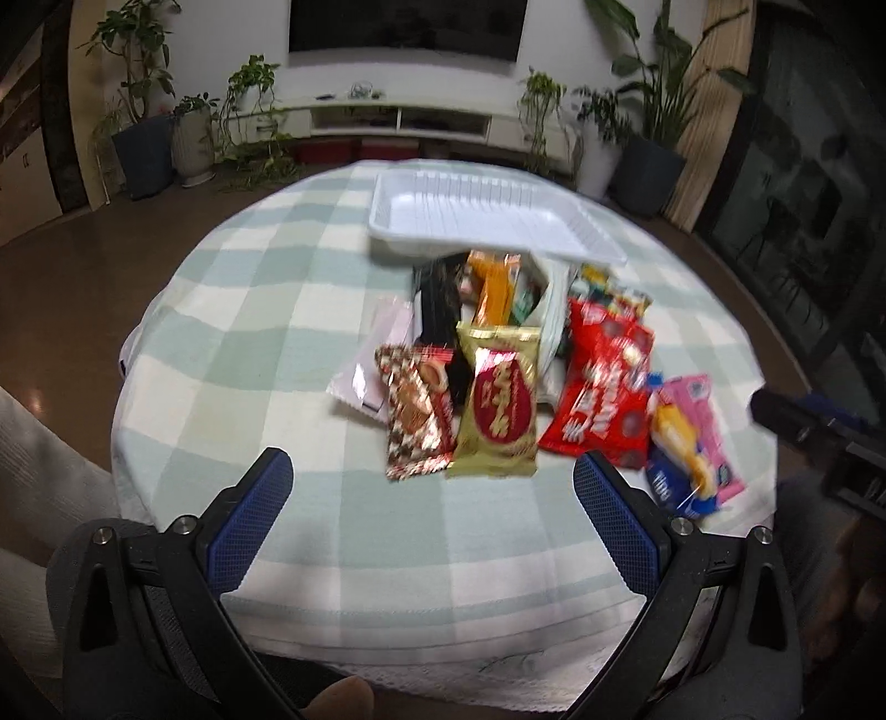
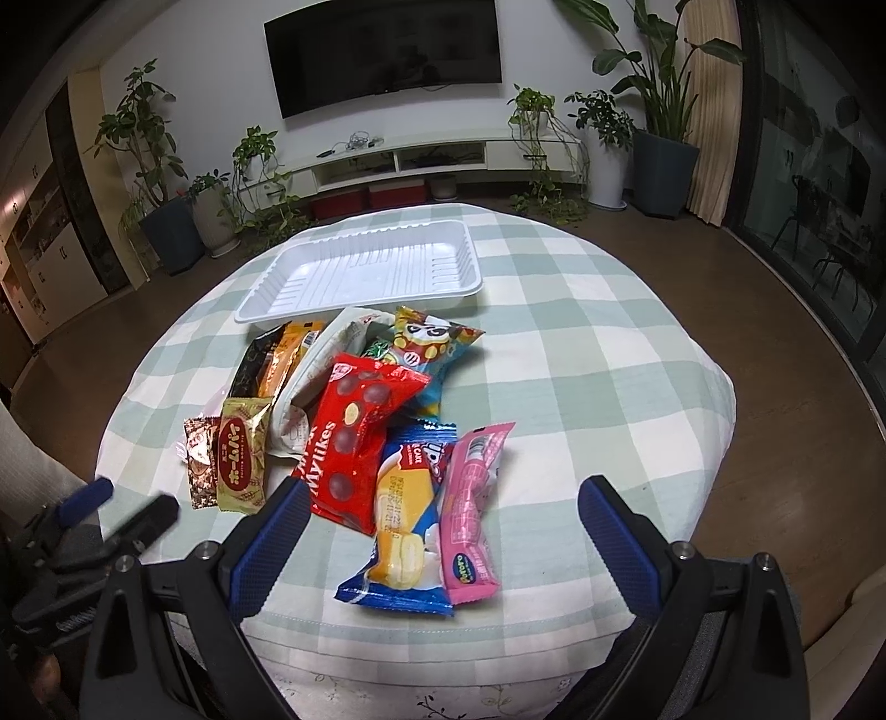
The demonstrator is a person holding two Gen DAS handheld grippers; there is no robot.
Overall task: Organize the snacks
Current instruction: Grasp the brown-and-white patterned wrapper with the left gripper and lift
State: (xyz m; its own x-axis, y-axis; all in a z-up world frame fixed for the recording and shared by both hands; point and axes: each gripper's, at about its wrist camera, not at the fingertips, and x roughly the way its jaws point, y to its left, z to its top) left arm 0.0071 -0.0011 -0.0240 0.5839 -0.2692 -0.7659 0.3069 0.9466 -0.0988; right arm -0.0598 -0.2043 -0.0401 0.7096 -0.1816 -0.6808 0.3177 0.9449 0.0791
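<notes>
A pile of snack packets lies mid-table on a green-and-white checked cloth. An empty white plastic tray sits behind it, also in the left wrist view. In the pile: a red Mylikes bag, a gold packet, a brown packet, a blue cake packet, a pink packet. My left gripper is open and empty, just short of the gold packet. My right gripper is open and empty, its fingers either side of the blue and pink packets.
The table's curved edge drops to a brown floor all round. Behind stand a white TV cabinet, a wall TV and potted plants. The left gripper shows at the lower left of the right wrist view.
</notes>
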